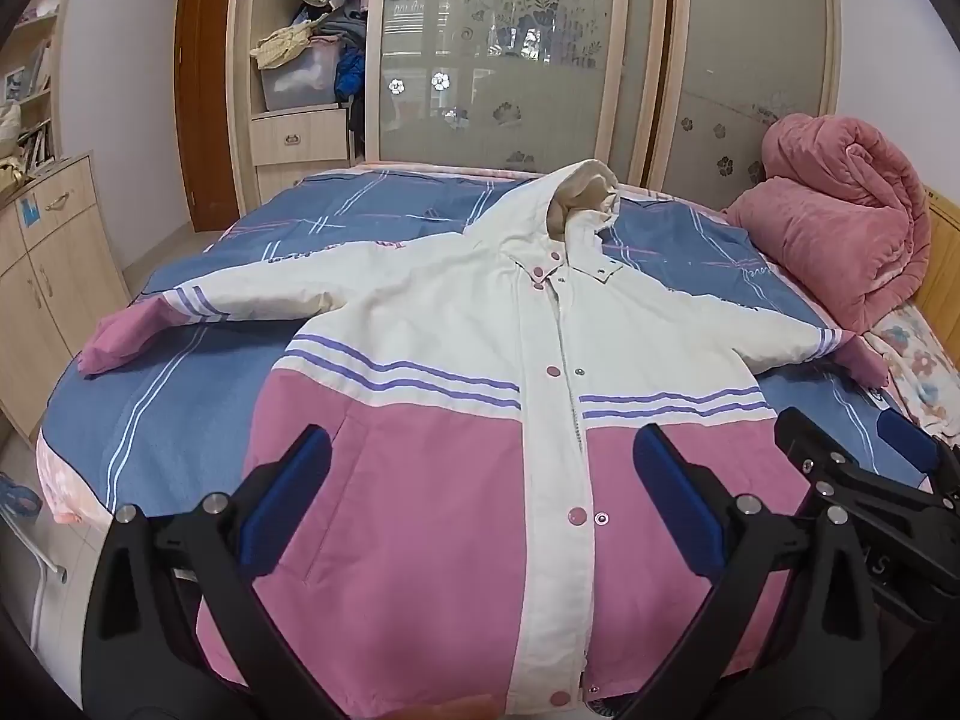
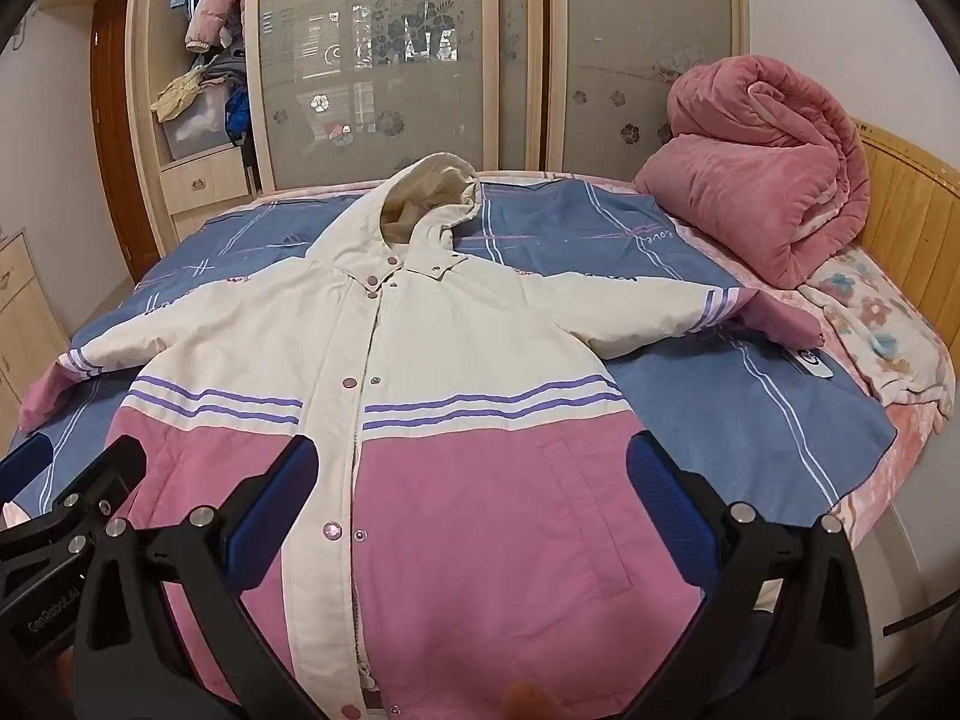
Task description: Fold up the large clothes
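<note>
A cream and pink hooded jacket (image 1: 456,324) (image 2: 420,348) lies face up and snapped shut on the bed, hood toward the wardrobe and both sleeves spread out to the sides. My left gripper (image 1: 480,480) hovers open above the pink lower left half of the jacket, with nothing between its blue pads. My right gripper (image 2: 468,486) hovers open over the pink lower right half, also holding nothing. Each gripper shows at the edge of the other's view, the right gripper (image 1: 858,456) beside the left, the left gripper (image 2: 84,480) beside the right.
The bed carries a blue striped sheet (image 1: 180,396) (image 2: 720,408). A rolled pink quilt (image 1: 840,240) (image 2: 762,192) sits at the right by the wooden headboard (image 2: 912,210). A wardrobe (image 1: 492,60) with glass doors stands behind the bed, and a wooden cabinet (image 1: 42,264) stands left.
</note>
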`<state>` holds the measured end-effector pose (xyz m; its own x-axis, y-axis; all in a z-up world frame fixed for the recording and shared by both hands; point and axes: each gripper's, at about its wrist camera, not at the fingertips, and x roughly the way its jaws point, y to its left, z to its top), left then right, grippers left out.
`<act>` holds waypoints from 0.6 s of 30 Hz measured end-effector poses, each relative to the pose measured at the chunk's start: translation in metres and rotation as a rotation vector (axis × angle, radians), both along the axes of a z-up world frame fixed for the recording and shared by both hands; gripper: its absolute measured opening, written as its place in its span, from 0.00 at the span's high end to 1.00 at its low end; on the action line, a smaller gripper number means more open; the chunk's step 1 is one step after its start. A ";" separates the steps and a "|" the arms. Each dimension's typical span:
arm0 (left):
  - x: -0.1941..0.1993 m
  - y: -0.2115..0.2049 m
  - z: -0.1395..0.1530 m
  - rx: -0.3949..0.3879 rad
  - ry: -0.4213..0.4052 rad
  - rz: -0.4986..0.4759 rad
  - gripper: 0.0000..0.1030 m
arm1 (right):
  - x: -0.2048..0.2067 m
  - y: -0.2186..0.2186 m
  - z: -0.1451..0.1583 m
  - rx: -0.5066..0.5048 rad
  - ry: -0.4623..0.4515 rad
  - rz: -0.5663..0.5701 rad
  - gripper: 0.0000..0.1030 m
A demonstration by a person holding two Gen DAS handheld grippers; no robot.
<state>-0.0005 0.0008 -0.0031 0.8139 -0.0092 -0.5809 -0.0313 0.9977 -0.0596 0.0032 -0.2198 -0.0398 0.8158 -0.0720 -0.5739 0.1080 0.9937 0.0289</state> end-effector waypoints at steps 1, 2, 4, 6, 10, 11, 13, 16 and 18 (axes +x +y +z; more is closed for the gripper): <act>0.000 0.000 0.000 0.000 0.001 0.000 0.02 | 0.000 0.000 0.000 0.000 0.000 0.000 0.01; 0.000 0.000 0.000 0.000 0.001 0.000 0.02 | 0.000 0.000 0.000 0.000 0.001 0.000 0.01; 0.000 0.000 0.000 0.000 0.003 0.001 0.02 | 0.001 0.001 -0.002 0.000 0.001 0.001 0.01; -0.004 0.003 -0.012 0.000 0.003 0.001 0.02 | 0.001 0.001 -0.003 0.000 0.002 0.001 0.01; -0.003 0.004 -0.012 -0.002 0.006 0.001 0.02 | 0.001 0.001 -0.002 -0.001 0.002 0.001 0.01; -0.004 0.004 -0.012 -0.003 0.005 0.001 0.02 | 0.001 0.001 -0.002 -0.002 0.002 0.001 0.01; -0.003 0.004 -0.011 -0.003 0.007 0.001 0.02 | 0.001 0.002 -0.002 -0.003 0.002 0.001 0.01; -0.005 0.002 -0.016 -0.002 0.007 0.001 0.02 | 0.001 0.002 -0.004 -0.004 0.002 0.002 0.01; -0.004 0.003 -0.016 -0.003 0.008 0.001 0.02 | 0.001 0.002 -0.005 -0.004 0.003 0.002 0.01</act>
